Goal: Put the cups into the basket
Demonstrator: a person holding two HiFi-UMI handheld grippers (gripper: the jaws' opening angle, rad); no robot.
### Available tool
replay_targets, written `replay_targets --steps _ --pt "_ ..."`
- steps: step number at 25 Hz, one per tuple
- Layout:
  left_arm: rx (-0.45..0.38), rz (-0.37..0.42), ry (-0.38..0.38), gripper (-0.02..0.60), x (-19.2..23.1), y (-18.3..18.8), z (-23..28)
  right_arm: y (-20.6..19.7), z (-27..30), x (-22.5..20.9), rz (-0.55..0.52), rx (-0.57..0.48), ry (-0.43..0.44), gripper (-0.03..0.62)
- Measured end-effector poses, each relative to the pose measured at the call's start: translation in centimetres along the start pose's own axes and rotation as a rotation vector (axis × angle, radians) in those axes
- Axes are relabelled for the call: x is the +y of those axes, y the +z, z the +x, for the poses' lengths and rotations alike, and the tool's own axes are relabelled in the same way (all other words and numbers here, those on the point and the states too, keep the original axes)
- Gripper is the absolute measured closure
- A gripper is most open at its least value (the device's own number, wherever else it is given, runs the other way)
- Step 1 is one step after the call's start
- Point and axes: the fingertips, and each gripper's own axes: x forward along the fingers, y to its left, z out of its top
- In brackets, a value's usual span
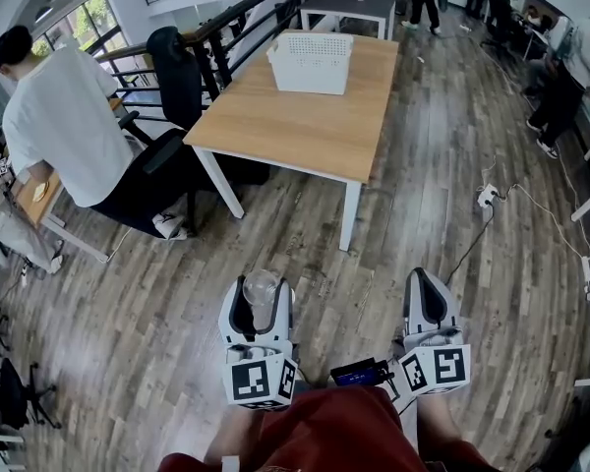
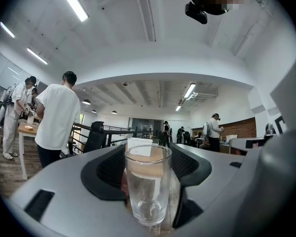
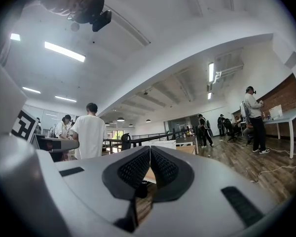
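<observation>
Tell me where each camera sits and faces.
Head view: on the head, looking steeply down past left gripper and right gripper to the table and basket.
Left gripper view: rides the gripper, level, toward the table; jaws clamp a glass.
Right gripper view: likewise; jaws shut, empty.
All three share the person in white.

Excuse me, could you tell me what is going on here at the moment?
A person stands on the wooden floor short of a table, with a gripper in each hand. The left gripper is shut on a clear glass cup, held upright. The right gripper is shut with nothing in it. The white basket sits on the table, and the cup has not reached it.
</observation>
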Motion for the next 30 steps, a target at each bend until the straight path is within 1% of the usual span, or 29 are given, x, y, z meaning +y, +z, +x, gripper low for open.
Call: replay_targets --steps 11,18,21,30 --pt "-0.007 -0.006 0.032 0.296 -2.8 -0.5 -0.7 -1.6 -0.8 -1.9 0.028 0.029 0.049 0.582" --pt "0.003 -0.003 0.045 0.296 -2.4 -0.4 -1.4 -1.6 -0.7 -0.9 0.040 0.024 0.089 0.582" --pt "0.000 -0.012 0.037 0.296 -2.0 -0.3 -1.1 -1.4 -0.2 -0.3 0.027 0.018 0.105 0.582" --pt "0.008 -0.020 -0.004 0.296 -0.6 -0.3 0.6 -0.5 1.1 0.9 -0.024 0.014 0.078 0.582"
